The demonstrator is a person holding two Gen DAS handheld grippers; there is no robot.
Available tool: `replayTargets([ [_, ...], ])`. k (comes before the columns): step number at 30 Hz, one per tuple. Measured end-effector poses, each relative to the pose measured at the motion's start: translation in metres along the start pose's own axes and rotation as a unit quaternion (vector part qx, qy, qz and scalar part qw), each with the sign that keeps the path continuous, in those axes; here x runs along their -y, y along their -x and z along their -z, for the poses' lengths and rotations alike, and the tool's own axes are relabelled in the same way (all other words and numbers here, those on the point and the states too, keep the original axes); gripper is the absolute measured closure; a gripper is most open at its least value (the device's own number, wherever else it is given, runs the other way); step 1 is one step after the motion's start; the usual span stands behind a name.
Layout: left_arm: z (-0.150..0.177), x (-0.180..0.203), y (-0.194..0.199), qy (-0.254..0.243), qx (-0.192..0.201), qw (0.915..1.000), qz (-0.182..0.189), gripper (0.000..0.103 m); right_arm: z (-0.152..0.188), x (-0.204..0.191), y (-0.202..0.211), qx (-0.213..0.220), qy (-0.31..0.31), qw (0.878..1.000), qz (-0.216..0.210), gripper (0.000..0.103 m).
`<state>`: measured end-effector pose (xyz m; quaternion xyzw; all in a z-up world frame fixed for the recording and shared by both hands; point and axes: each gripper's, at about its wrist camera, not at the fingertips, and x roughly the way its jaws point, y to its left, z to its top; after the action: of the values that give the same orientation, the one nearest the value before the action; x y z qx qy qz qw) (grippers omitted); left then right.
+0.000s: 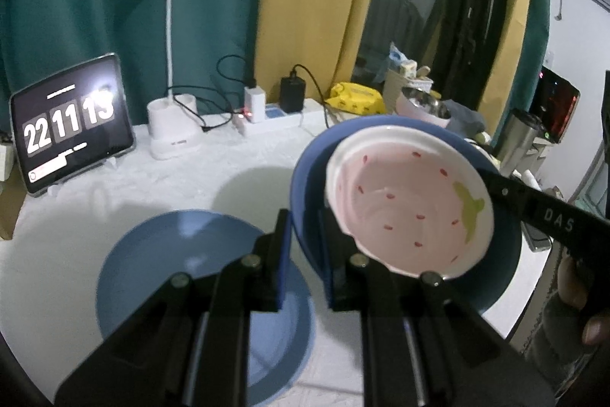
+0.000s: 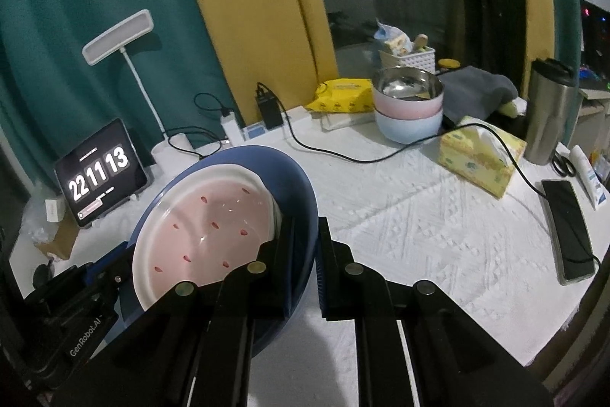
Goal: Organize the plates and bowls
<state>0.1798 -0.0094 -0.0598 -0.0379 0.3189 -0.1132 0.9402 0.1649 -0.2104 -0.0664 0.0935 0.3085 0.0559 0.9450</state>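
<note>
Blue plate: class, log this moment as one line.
left gripper: shut on blue plate | right gripper: shut on blue plate | load: pink dish | below: second blue plate

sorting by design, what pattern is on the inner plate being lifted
Pink plate with a white rim, small red seed marks and a green leaf; clearest in the left wrist view.

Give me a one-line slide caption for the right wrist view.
Both tongs grip a blue plate carrying a pink strawberry dish above the white table.

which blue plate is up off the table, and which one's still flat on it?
The dark blue plate carrying the pink strawberry dish is lifted, pinched by both tongs. The lighter blue plate lies flat and empty on the white cloth.
</note>
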Motion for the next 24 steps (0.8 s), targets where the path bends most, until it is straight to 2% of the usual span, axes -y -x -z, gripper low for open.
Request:
replayTargets([
  [11, 0.001, -0.048, 0.013, 0.020, 0.008, 0.9996, -0.018, 0.089, -0.004, -0.048, -0.011, -0.005, 0.023, 1.000, -0.015, 0.091],
  [24, 0.010, -0.112, 0.015, 0.050, -0.001, 0.9978, -0.044, 0.089, 0.005, -0.111, -0.044, -0.030, 0.050, 0.998, -0.034, 0.091],
])
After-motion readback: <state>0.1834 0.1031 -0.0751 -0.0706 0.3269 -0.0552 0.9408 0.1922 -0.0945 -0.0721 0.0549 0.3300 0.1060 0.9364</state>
